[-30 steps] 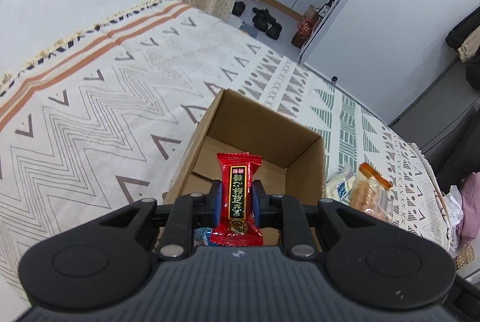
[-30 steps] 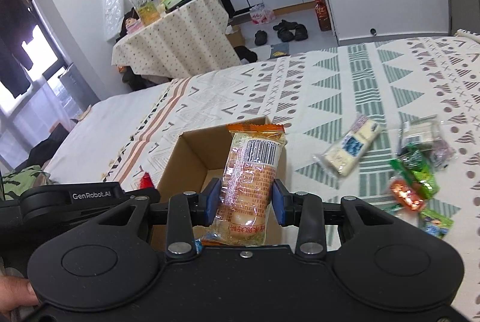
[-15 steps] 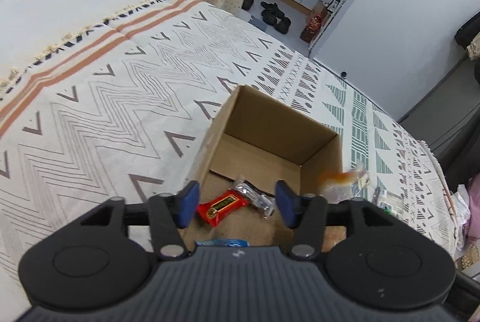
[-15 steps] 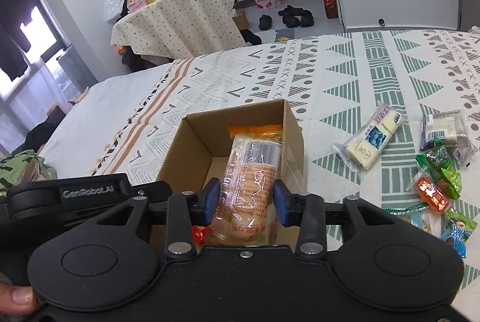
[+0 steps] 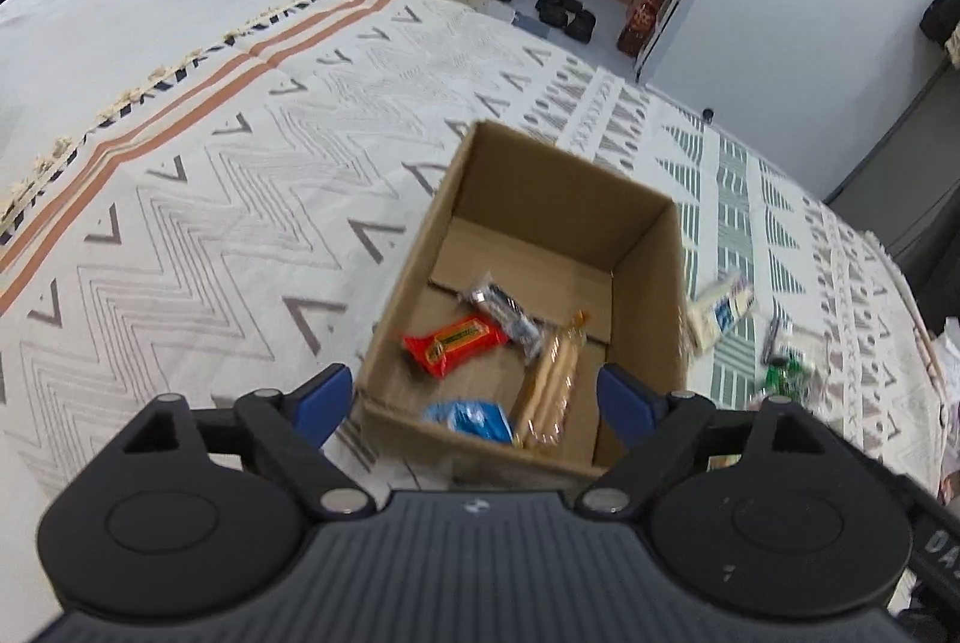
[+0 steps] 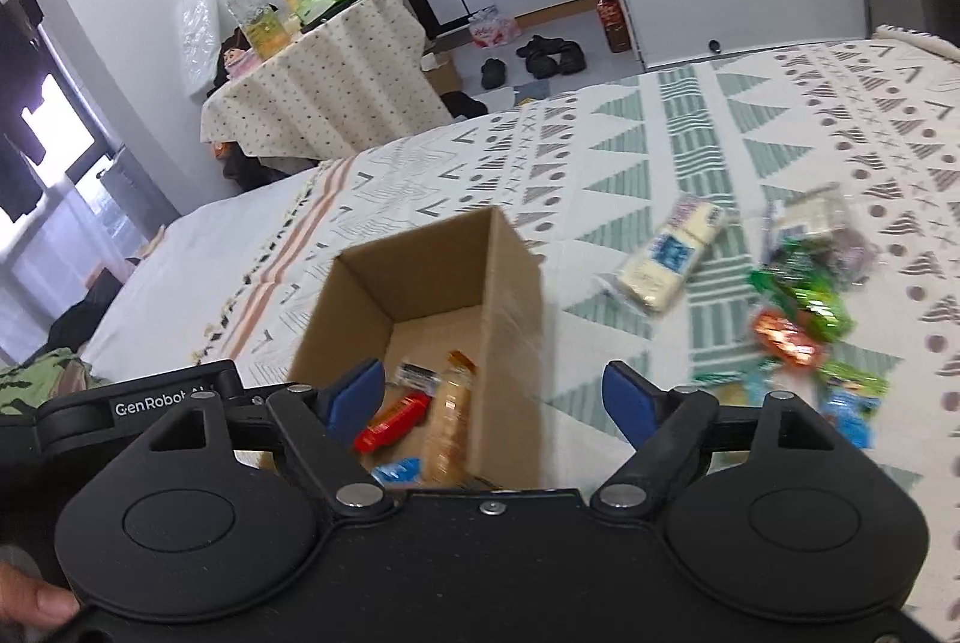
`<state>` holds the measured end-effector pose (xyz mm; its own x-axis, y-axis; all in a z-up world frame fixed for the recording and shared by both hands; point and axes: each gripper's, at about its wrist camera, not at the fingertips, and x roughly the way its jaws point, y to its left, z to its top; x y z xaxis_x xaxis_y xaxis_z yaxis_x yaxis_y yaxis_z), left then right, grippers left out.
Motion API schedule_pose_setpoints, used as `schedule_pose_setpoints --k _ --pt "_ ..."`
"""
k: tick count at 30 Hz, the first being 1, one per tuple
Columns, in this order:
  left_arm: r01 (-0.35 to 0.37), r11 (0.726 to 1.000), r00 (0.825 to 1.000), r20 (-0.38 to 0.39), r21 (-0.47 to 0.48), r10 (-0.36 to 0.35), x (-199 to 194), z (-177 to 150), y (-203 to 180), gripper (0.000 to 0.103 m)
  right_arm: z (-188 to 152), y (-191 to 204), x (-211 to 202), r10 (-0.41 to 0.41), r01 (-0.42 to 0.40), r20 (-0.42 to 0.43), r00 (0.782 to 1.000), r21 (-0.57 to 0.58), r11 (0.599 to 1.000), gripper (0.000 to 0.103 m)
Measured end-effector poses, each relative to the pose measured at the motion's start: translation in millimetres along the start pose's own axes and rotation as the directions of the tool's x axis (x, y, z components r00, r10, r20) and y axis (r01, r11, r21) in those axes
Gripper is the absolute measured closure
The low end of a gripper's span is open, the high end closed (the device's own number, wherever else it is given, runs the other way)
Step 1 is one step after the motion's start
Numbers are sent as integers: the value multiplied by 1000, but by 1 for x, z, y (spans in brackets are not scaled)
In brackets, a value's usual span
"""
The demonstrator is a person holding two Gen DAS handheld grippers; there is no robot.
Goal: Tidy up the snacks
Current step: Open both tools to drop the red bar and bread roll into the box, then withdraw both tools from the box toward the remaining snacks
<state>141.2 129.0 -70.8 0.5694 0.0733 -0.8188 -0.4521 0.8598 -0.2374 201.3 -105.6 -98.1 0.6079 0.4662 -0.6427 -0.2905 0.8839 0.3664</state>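
Note:
An open cardboard box (image 5: 645, 235) (image 6: 516, 277) stands on the patterned bedspread. Inside lie a red snack bar (image 5: 453, 343) (image 6: 393, 424), a long clear pack of orange biscuits (image 5: 552, 385) (image 6: 450, 427), a blue packet (image 5: 471, 418) (image 6: 396, 470) and a dark silver packet (image 5: 501, 310). My left gripper (image 5: 474, 400) hovers over the box's near edge, its jaws opening with nothing held between them. My right gripper (image 6: 495, 397) hangs above the box's near right corner, jaws opening too, nothing gripped. To the right of the box lie loose snacks: a cream pack (image 6: 669, 256) and several green, red and blue wrappers (image 6: 798, 319).
A table with a dotted cloth (image 6: 318, 91) carries bottles beyond the bed. Shoes (image 6: 549, 58) lie on the floor near white cabinets. The left gripper's black body (image 6: 138, 403) shows at the lower left of the right wrist view, with a finger (image 6: 42, 601) on my own gripper's grip.
Both grippers opened. The red bar dropped out of the left gripper into the box, and the biscuit pack fell from the right gripper into the box. Both grippers shifted slightly.

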Motion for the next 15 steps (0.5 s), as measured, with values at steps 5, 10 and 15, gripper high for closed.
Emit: schedule_pose_setpoints --k 5,10,15 --pt "5 1000 1000 -7 30 -5 -12 -13 -18 7 1 -20 -28 -16 16 22 1000 8 1000 18" --pt "28 998 1000 8 62 -29 -28 -24 -39 0 3 -30 -52 -54 54 32 998 -7 998 10" --pt "63 992 998 17 109 -65 -39 -35 -57 0 1 -46 -75 -55 55 70 996 9 998 6"
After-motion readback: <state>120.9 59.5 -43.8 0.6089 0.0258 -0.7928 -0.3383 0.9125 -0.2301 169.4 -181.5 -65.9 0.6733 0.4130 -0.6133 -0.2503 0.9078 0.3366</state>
